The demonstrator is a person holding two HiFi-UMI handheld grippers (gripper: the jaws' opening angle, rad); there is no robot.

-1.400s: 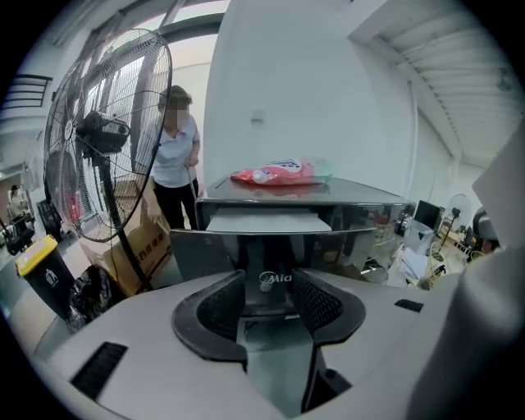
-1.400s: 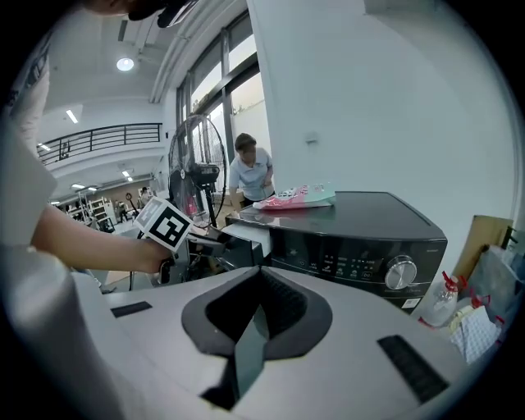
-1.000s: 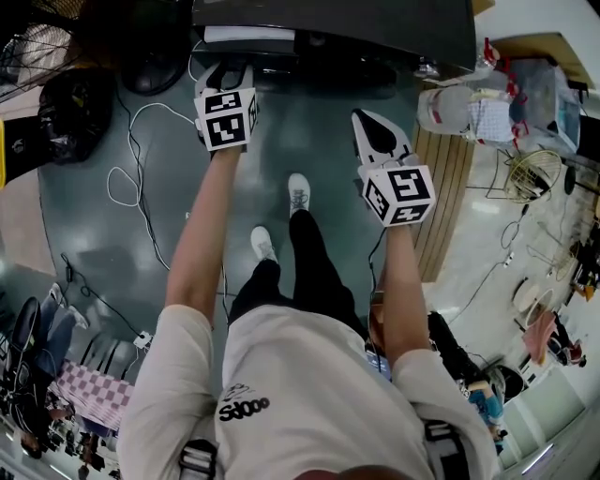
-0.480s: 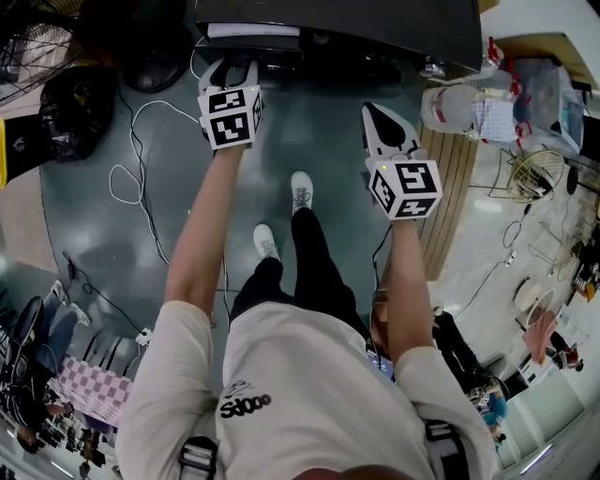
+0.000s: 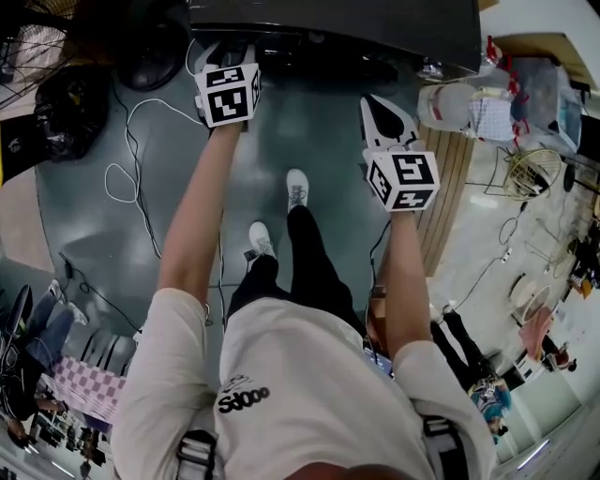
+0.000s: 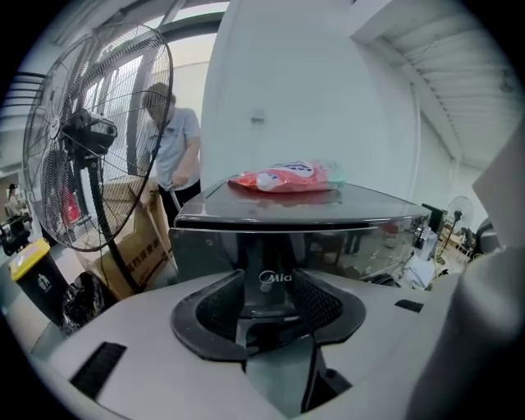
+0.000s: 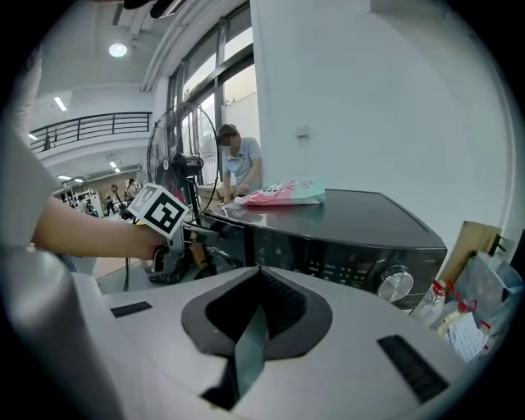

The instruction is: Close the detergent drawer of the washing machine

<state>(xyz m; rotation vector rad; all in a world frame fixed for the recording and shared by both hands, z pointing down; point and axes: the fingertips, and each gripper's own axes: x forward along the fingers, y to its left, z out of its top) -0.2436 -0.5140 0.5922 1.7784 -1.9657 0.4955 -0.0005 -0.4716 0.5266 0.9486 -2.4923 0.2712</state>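
Observation:
The dark washing machine (image 5: 375, 28) stands at the top of the head view. Its drawer front (image 6: 271, 246), with the brand mark, sits level with the panel, and no white drawer edge shows. My left gripper (image 5: 228, 54) is right at that front, jaws open, with the drawer face close ahead between the black pads (image 6: 209, 308). Whether they touch it I cannot tell. My right gripper (image 5: 375, 105) hangs shut and empty off to the right, short of the control panel (image 7: 344, 258). The left gripper (image 7: 168, 221) also shows in the right gripper view.
A pink detergent pouch (image 6: 287, 178) lies on the machine's lid. A big standing fan (image 6: 90, 139) and a person (image 6: 172, 135) are left of the machine. Cables (image 5: 131, 159) and a black bag (image 5: 66, 112) lie on the floor left; bags and bottles (image 5: 469, 108) crowd the right.
My left gripper has moved toward the machine, and the white drawer strip that stuck out at the top has gone in. The right gripper shifted slightly.

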